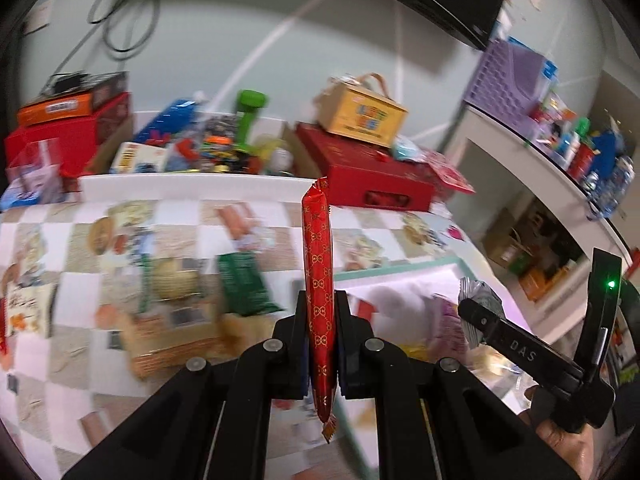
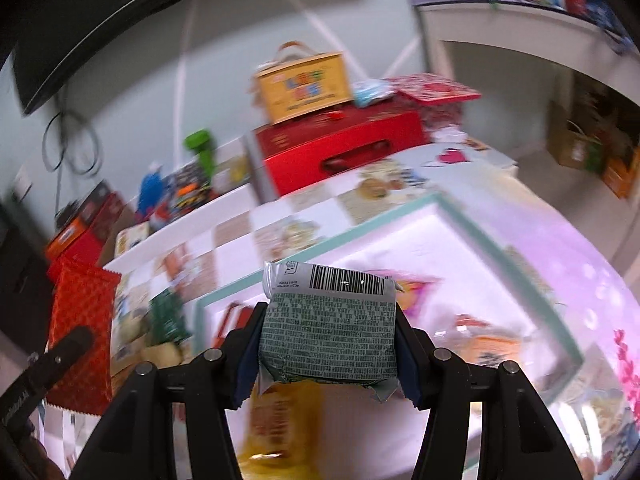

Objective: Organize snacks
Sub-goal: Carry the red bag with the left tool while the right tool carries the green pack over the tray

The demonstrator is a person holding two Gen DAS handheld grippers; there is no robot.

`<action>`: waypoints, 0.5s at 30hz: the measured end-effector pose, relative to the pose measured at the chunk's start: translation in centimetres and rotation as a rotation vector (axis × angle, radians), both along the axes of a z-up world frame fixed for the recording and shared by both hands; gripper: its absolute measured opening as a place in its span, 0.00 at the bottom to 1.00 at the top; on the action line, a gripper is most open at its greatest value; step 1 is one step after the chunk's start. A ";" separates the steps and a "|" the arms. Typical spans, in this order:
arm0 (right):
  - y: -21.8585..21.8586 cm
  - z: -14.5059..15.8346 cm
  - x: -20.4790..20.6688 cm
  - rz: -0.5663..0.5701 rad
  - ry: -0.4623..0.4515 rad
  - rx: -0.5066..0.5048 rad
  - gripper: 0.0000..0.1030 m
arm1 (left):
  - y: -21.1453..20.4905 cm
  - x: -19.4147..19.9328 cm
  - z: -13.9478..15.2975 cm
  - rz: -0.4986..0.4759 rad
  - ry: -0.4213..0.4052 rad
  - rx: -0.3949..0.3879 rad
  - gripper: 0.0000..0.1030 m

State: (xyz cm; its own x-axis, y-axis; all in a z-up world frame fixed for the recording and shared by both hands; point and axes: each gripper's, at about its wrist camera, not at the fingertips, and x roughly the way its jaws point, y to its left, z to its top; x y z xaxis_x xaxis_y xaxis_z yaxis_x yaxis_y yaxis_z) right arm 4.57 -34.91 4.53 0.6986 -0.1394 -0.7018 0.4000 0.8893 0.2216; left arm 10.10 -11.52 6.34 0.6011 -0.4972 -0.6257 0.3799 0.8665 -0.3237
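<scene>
A long red snack packet with a gold pattern stands upright, clamped between the fingers of the left gripper, above the checked table. The right gripper is clamped on a green-grey wrapped snack with a barcode, held over a mint-rimmed tray near the table's right edge. More snacks lie blurred on the table, and a red box carrying a yellow box sits at the far edge.
</scene>
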 end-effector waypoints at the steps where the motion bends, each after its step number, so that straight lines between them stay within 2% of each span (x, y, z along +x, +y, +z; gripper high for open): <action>1: -0.8 0.0 -0.3 -0.024 -0.001 -0.006 0.58 | -0.9 0.1 0.0 -0.021 0.003 -0.003 0.10; 8: -4.8 -0.4 -1.4 -0.144 -0.004 -0.027 0.58 | -6.2 0.5 -0.4 -0.151 0.010 -0.001 0.10; 15: -7.1 -1.9 -0.9 -0.218 0.037 -0.085 0.58 | -10.2 1.4 -1.9 -0.217 0.048 0.012 0.10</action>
State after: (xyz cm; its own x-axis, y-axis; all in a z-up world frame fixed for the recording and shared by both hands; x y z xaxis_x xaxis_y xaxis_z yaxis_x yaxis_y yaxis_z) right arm 3.71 -42.00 2.68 0.6198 -0.3442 -0.7053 0.5913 0.7957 0.1312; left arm 11.49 -21.70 4.42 0.4504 -0.6037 -0.6579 0.5421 0.7703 -0.3357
